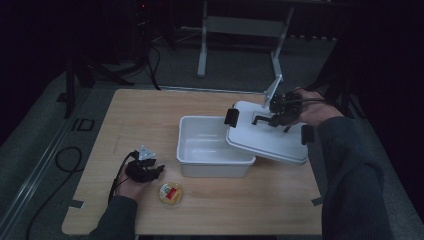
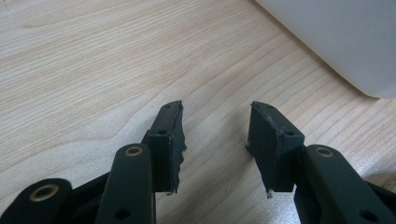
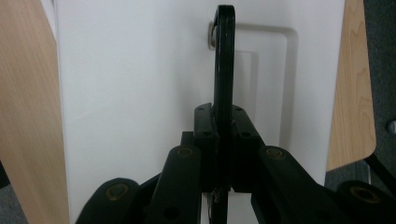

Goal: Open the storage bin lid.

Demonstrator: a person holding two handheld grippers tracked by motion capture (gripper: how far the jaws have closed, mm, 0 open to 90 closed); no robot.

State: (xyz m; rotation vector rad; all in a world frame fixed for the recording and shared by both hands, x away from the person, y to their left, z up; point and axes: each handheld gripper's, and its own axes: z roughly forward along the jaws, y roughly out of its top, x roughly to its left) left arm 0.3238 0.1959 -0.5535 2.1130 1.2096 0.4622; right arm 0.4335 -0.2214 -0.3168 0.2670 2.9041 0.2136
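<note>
Right gripper (image 3: 223, 154) – pinched tight on the black handle (image 3: 224, 60) so the white lid (image 1: 270, 135) can be carried, tipped over the box (image 1: 212, 147) rim | left gripper (image 2: 215, 140) – half open, holding nothing, resting on the surface (image 1: 150, 110) by the little round cup (image 1: 170, 193), ready for it.

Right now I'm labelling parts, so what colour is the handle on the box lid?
Black: the handle stands out against the white lid, best in the right gripper view.
</note>
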